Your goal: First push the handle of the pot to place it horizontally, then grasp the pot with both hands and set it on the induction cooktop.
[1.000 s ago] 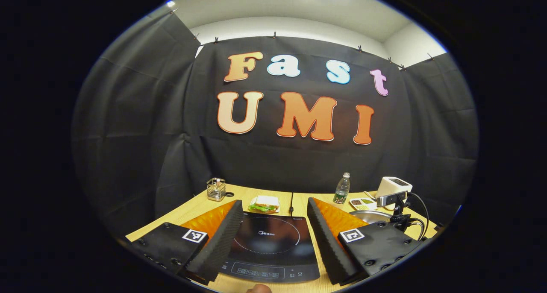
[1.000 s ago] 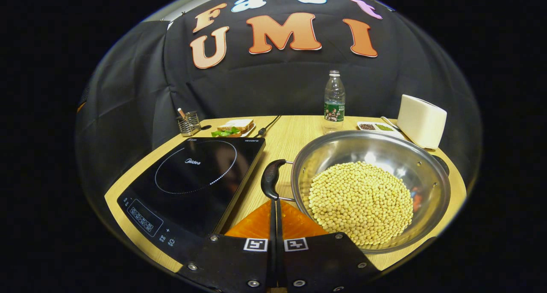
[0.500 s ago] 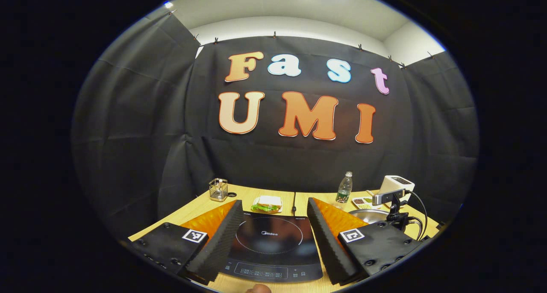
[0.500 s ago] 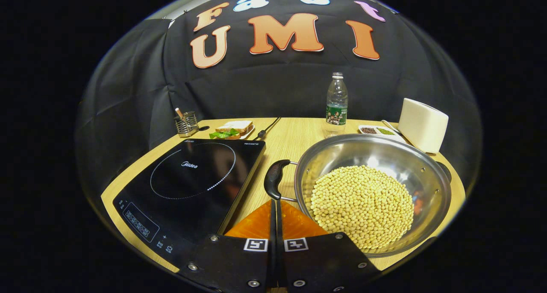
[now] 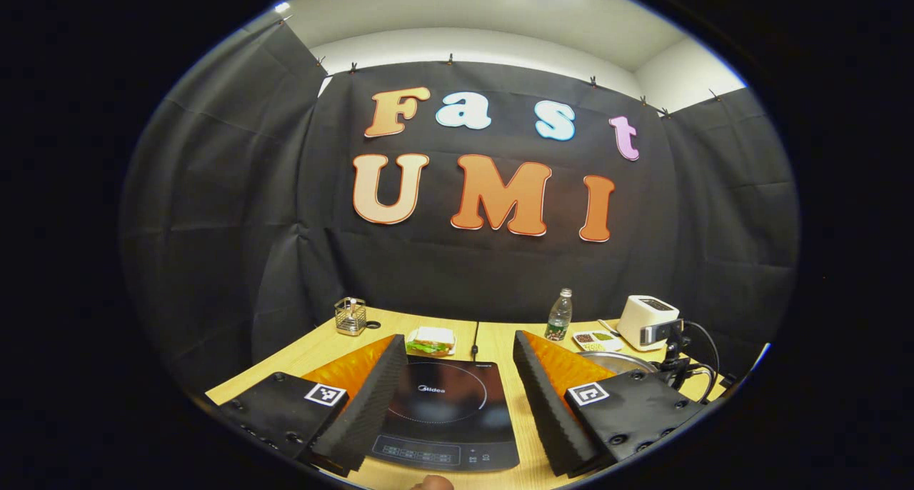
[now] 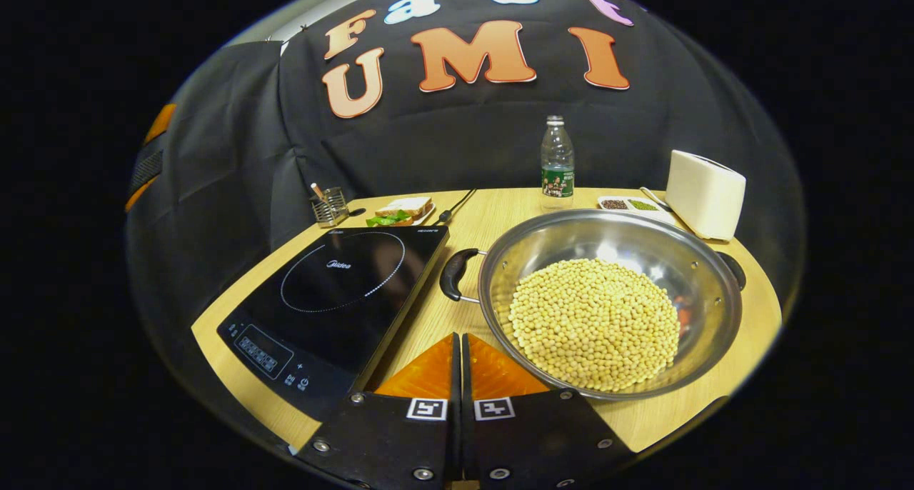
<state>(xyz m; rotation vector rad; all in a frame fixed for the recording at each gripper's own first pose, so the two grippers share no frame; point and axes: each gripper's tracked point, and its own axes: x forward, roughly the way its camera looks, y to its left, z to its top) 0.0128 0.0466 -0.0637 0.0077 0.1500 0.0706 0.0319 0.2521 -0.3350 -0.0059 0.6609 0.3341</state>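
Since half a second ago the right gripper point(image 6: 460, 347) has backed off from the pot's near handle point(image 6: 453, 273), which earlier sat just past its tips and now lies clearly ahead, slightly to their left. Its fingers are pressed together with nothing between them. The pot point(image 6: 703, 276) stands on the table point(image 6: 500, 211) ahead and to the right of those tips, just beside the induction cooktop point(image 6: 335, 297), which lies ahead to the left. A second handle point(image 6: 734, 268) peeks out at the far right rim.

Over the cooktop point(image 5: 446, 404) the left gripper point(image 5: 453, 386) hangs with its fingers spread wide and empty; the pot's rim point(image 5: 620, 361) shows beyond its right finger.

Judging by the steel bowl heaped with soybeans point(image 6: 596, 322), the pot will be heavy and its wall slippery (tilting would spill beans). The two dark handles are likely the safest holds, one per gripper, lifted level.
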